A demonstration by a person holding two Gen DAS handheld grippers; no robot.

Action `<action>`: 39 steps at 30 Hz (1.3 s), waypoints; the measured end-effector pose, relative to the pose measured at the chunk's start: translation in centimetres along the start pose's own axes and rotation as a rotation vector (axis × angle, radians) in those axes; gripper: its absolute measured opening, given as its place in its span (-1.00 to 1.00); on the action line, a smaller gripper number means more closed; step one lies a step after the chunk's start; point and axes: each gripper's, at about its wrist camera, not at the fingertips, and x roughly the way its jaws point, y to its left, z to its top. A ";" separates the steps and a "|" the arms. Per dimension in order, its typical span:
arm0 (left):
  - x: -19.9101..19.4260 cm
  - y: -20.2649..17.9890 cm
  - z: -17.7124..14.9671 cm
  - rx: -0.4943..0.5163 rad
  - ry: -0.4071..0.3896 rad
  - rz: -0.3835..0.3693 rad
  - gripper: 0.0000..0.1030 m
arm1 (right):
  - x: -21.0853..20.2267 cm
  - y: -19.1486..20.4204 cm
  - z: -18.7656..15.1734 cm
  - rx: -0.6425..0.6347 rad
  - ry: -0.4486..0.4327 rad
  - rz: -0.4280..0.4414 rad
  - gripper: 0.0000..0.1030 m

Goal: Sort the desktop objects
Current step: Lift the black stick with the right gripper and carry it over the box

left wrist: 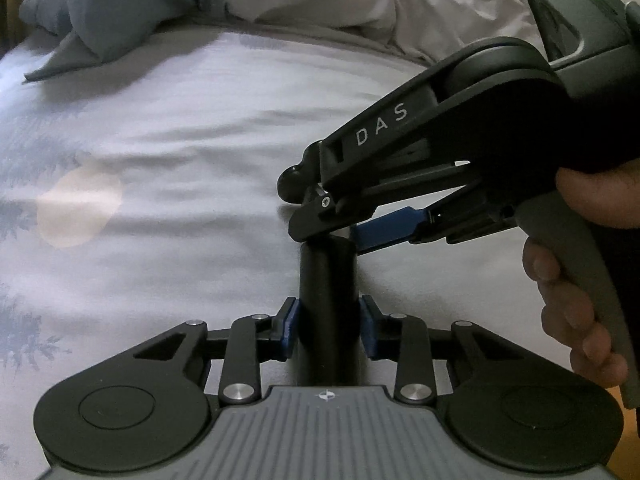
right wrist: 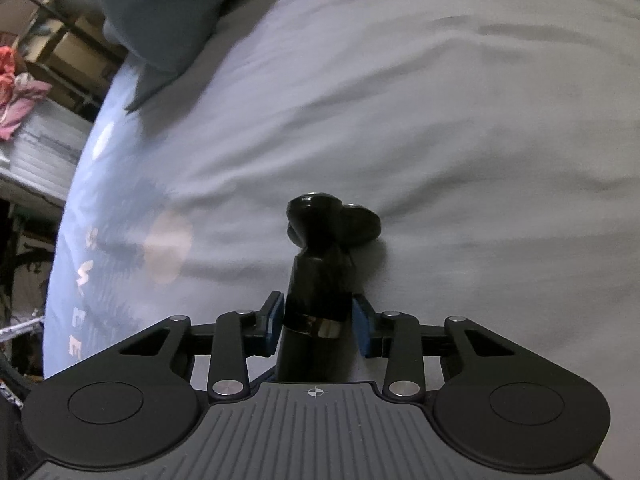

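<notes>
A matte black cylindrical handle (left wrist: 329,304) is clamped by the left gripper (left wrist: 329,326), its top hidden behind the right gripper (right wrist: 318,326), which is closed around a black ball-headed stem (right wrist: 316,280).

2 wrist fisheyes, both close over the bedsheet (left wrist: 180,140).
Each looks forward along its own fingers, slightly downward. Shared: sheet, blue-grey pillow (left wrist: 100,12), black cylinder (left wrist: 328,300); left view also catches the right gripper (left wrist: 320,220).

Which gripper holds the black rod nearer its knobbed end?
The right gripper: the knob sticks out just beyond its fingers, while the left gripper clamps the plain shaft.
</notes>
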 end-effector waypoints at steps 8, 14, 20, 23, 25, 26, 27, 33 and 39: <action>-4.1 -0.8 0.5 0.008 -0.074 -0.007 -0.35 | -4.1 -1.5 4.5 -0.030 -0.051 0.047 -0.23; -9.1 -2.5 1.1 0.019 -0.150 -0.022 -0.35 | -11.0 0.8 3.5 -0.079 -0.126 0.071 -0.23; -14.5 -5.3 1.9 0.051 -0.226 -0.030 -0.35 | -18.0 3.1 2.4 -0.128 -0.203 0.094 -0.23; -17.5 -6.8 2.5 0.073 -0.273 -0.031 -0.35 | -21.5 4.4 1.8 -0.150 -0.246 0.105 -0.23; -19.5 -7.9 2.8 0.087 -0.307 -0.033 -0.35 | -23.6 5.6 1.0 -0.158 -0.287 0.112 -0.23; -20.6 -8.5 2.9 0.096 -0.324 -0.033 -0.35 | -25.0 6.2 0.5 -0.167 -0.310 0.115 -0.23; -21.7 -9.1 2.9 0.107 -0.340 -0.033 -0.35 | -26.5 6.7 -0.1 -0.177 -0.330 0.118 -0.23; -27.7 -12.4 1.3 0.149 -0.421 -0.049 -0.35 | -33.9 8.2 -3.8 -0.226 -0.411 0.144 -0.23; -32.1 -15.2 -2.1 0.178 -0.460 -0.086 -0.35 | -39.7 9.0 -8.7 -0.257 -0.465 0.163 -0.23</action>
